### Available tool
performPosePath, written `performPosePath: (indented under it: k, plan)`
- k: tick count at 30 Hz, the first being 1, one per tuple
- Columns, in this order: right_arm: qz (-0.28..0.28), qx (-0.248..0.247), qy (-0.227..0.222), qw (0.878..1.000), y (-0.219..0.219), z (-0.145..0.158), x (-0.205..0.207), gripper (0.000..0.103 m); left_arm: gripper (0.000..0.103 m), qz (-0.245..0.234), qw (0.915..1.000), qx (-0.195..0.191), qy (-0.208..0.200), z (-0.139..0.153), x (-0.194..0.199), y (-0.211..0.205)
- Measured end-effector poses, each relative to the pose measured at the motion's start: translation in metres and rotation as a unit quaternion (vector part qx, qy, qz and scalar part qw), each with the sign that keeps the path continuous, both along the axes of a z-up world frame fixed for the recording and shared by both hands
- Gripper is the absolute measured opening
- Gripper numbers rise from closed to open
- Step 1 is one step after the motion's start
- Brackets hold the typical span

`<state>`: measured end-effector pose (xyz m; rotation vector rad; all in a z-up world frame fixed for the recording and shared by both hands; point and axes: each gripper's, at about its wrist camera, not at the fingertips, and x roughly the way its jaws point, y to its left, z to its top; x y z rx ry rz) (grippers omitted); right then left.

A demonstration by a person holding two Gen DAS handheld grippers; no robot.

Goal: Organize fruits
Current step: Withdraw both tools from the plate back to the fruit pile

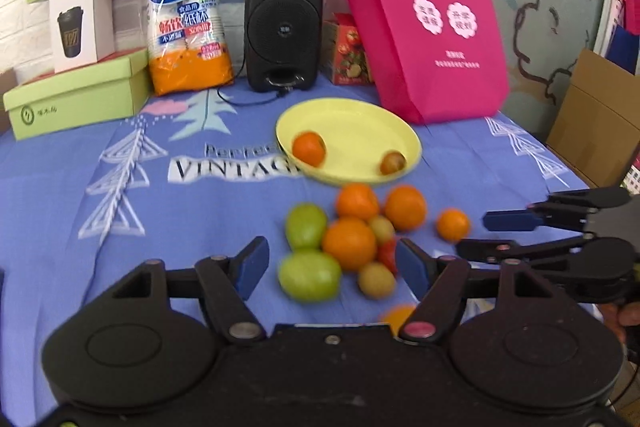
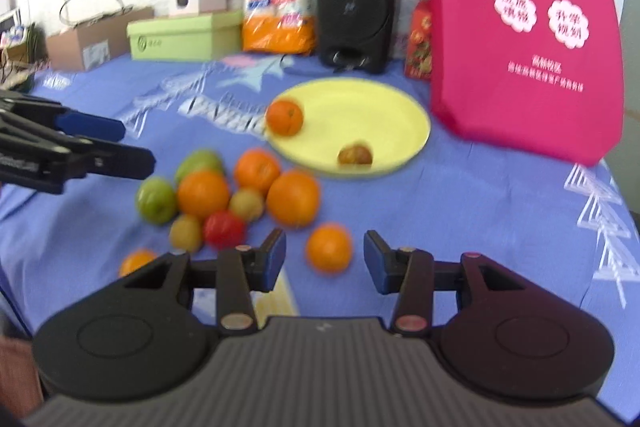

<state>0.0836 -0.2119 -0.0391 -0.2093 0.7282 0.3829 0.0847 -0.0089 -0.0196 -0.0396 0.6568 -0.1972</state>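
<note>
A yellow plate (image 1: pixel 360 123) (image 2: pixel 360 99) on the blue cloth holds one orange (image 1: pixel 308 148) (image 2: pixel 285 117) and a small brown fruit (image 1: pixel 392 162) (image 2: pixel 355 155). In front of it lies a pile of oranges (image 1: pixel 349 243), green fruits (image 1: pixel 309 275), small yellow fruits and a red one (image 2: pixel 224 229). My left gripper (image 1: pixel 332 267) is open and empty over the near side of the pile. My right gripper (image 2: pixel 325 261) is open, with a lone orange (image 2: pixel 329 247) (image 1: pixel 453 224) between its fingers, not gripped.
A pink bag (image 1: pixel 424 23), a black speaker (image 1: pixel 283 23), an orange cup packet (image 1: pixel 188 23), a red carton (image 1: pixel 348 51) and green boxes (image 1: pixel 76 103) line the back. A cardboard box (image 1: pixel 596 119) stands at the right edge.
</note>
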Motion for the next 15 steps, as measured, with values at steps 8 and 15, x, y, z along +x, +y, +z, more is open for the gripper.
performPosePath:
  k: [8, 15]
  plan:
    - [-0.012, -0.014, 0.003, 1.000, 0.003, -0.016, -0.006, 0.048, 0.071, -0.026, 0.9990, 0.034, 0.013, -0.028, -0.027, -0.035]
    - [-0.012, -0.013, 0.002, 1.000, 0.000, -0.017, 0.001, 0.050, 0.069, -0.031, 0.9987, 0.022, 0.034, -0.048, -0.023, -0.045]
